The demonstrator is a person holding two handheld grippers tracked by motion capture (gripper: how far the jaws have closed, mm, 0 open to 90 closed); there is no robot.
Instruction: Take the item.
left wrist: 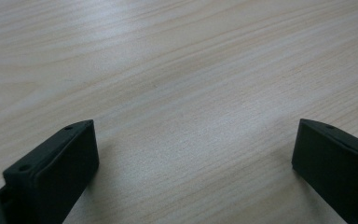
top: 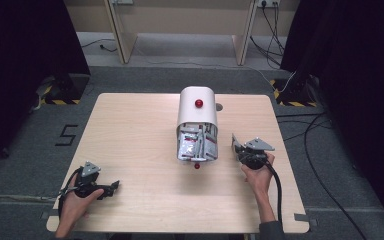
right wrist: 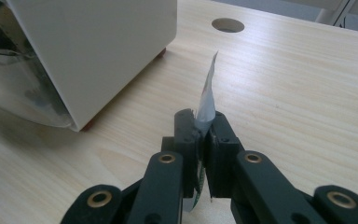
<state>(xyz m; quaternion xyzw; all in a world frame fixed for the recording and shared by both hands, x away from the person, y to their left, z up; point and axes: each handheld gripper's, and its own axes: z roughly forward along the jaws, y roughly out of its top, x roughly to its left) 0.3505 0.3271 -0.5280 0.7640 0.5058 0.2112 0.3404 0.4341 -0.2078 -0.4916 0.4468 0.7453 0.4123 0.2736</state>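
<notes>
A white rounded box with a red knob stands mid-table, its open clear front full of silver and red sachets. Its white wall rises at the upper left of the right gripper view. My right gripper sits just right of the box, shut on one thin silver sachet that sticks up edge-on between the jaws. At the table's near left corner my left gripper rests low over the bare wood, jaws wide apart with nothing between its fingers.
A small red ball lies on the table just in front of the box. A round cable hole is in the wood beyond the box. Cables trail on the floor to the right.
</notes>
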